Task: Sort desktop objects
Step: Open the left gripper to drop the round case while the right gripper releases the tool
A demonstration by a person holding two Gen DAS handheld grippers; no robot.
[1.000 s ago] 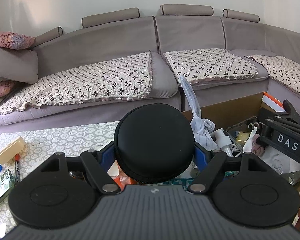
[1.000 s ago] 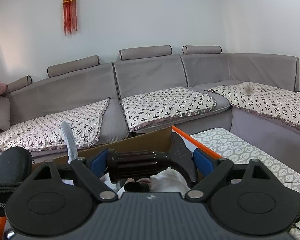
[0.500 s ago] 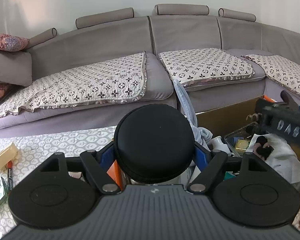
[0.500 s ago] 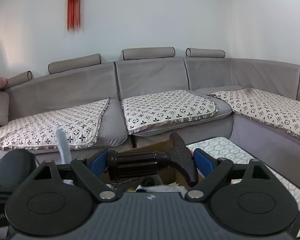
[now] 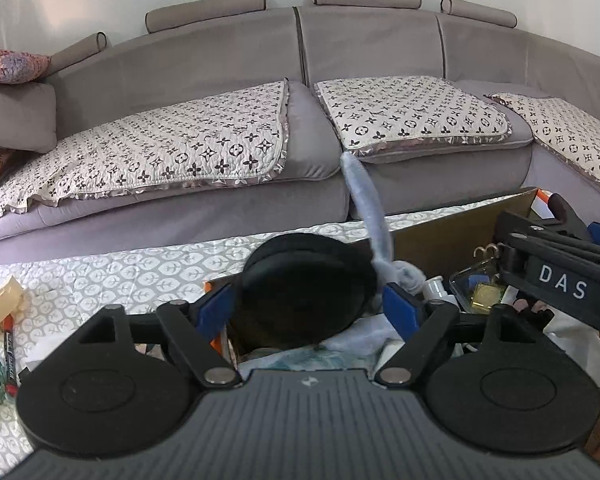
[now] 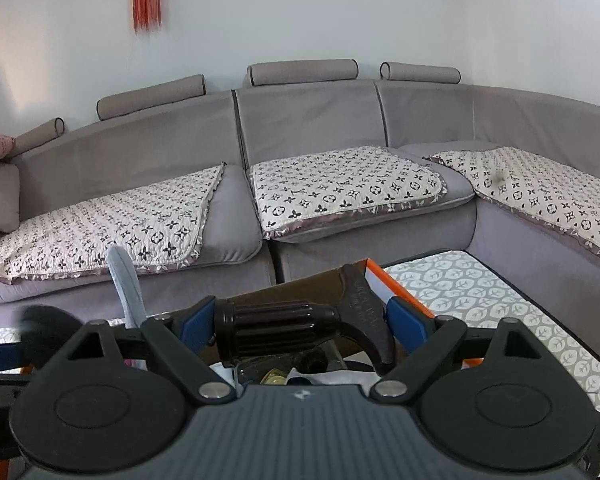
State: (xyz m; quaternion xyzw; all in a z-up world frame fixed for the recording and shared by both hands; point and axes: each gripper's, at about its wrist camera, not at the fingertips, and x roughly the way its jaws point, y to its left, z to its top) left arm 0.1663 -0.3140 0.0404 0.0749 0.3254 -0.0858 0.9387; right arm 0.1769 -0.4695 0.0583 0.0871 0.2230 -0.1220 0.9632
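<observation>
My left gripper (image 5: 306,304) is shut on a round black case (image 5: 306,286) and holds it over the left end of an open cardboard box (image 5: 452,236). My right gripper (image 6: 300,320) is shut on a dark tool (image 6: 284,330) with a ribbed handle and a flared head, held over the same box (image 6: 308,284). The right gripper also shows at the right of the left wrist view (image 5: 560,256). The black case shows blurred at the left of the right wrist view (image 6: 44,328).
The box holds white cloth (image 5: 568,328), a clear container (image 5: 480,284), a white bottle (image 5: 434,288) and a grey-blue strip (image 5: 366,208) sticking up. A marker (image 5: 10,344) and a beige block (image 5: 0,300) lie on the patterned table (image 5: 100,276). A grey sofa (image 5: 260,128) stands behind.
The left gripper has dropped and tipped down, bringing the black case low over the box. The right gripper has moved slightly lower with the tool still in it.
</observation>
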